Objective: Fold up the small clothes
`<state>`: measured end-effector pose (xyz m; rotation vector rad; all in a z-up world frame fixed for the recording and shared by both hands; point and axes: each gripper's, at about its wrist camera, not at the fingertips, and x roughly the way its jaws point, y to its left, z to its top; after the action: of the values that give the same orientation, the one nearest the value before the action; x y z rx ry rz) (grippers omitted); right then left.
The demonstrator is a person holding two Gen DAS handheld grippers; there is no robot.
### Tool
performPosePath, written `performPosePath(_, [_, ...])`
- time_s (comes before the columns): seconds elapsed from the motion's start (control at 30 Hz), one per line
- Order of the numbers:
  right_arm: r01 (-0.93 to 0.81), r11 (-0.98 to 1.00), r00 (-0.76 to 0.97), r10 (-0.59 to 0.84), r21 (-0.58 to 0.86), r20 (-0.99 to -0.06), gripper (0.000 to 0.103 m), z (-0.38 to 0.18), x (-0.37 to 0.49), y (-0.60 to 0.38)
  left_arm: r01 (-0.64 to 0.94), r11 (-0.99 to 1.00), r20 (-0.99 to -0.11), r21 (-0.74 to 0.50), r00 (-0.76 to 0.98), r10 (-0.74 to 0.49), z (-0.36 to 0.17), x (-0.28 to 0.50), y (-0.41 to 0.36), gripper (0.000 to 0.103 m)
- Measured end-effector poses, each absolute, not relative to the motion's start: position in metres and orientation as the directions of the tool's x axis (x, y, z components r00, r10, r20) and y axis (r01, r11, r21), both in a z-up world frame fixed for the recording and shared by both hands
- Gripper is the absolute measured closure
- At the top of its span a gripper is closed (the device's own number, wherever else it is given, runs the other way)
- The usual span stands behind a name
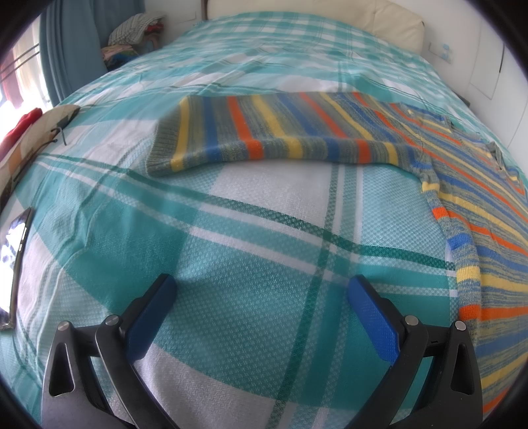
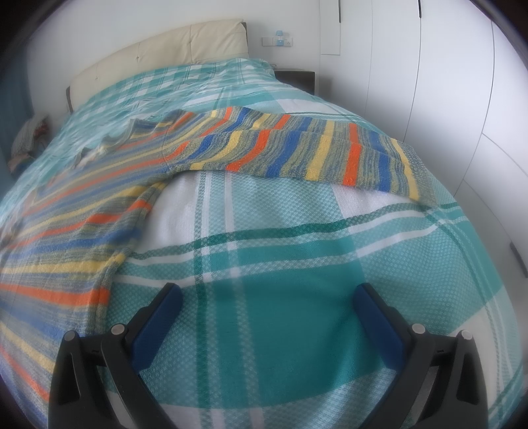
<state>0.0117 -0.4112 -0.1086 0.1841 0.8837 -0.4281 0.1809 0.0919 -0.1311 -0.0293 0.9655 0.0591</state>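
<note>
Left wrist view. My left gripper (image 1: 262, 290) sits at 6 o'clock with its blue-padded fingers (image 1: 371, 316) spread wide and nothing between them, only the teal-and-white checked bedspread (image 1: 250, 237) below. The striped sweater (image 1: 297, 128) lies flat on the bedspread from 12 to 4 o'clock: one sleeve (image 1: 250, 132) stretches toward 11 o'clock, ending in a ribbed cuff (image 1: 161, 155), and the body runs down the frame's edge at 3 to 4 o'clock. At 9 o'clock a dark phone or tablet (image 1: 18, 250) lies on the bedspread, well apart from the sweater. At 10 o'clock a patterned cushion (image 1: 36, 132) rests at the bed's edge with something red (image 1: 21, 127) beside it. A pile of folded cloth (image 1: 135, 31) stands past the bed at 11 o'clock, next to a blue curtain (image 1: 71, 39).

Right wrist view. My right gripper (image 2: 267, 295), at 6 o'clock, likewise has its fingers (image 2: 158, 321) wide apart and empty over the bedspread (image 2: 297, 264). The sweater (image 2: 99, 198) fills 8 to 10 o'clock, its other sleeve (image 2: 297, 151) reaching toward 2 o'clock. A cream headboard (image 2: 165, 52) stands at 11 o'clock, white wardrobe doors (image 2: 445, 82) at 2 o'clock.

No container shows in either view; I cannot tell what the pile holds.
</note>
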Motion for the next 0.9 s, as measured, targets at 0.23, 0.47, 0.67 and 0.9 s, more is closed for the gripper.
performPosePath(0.23, [0.435,0.900,0.557,-0.284,-0.018,-0.780,0.001,-0.1085,0.0119,-0.4110,-0.063,0.998,-0.823,0.001,0.568,0.037,-0.1312,0.1809,0.0919,0.000])
performPosePath(0.47, [0.435,0.900,0.557,-0.285,-0.019,-0.780,0.001,-0.1084,0.0120,-0.4108,-0.063,0.998,-0.823,0.001,0.568,0.037,-0.1311,0.1809,0.0919,0.000])
performPosePath(0.67, [0.437,0.899,0.553,-0.291,-0.025,-0.781,0.001,-0.1095,0.0121,-0.4126,-0.063,0.998,-0.823,0.001,0.567,0.037,-0.1312,0.1809,0.0918,0.000])
performPosePath(0.9, [0.437,0.899,0.553,-0.291,-0.026,-0.781,0.001,-0.1095,0.0119,-0.4127,-0.063,0.998,-0.823,0.001,0.567,0.037,-0.1313,0.1809,0.0918,0.000])
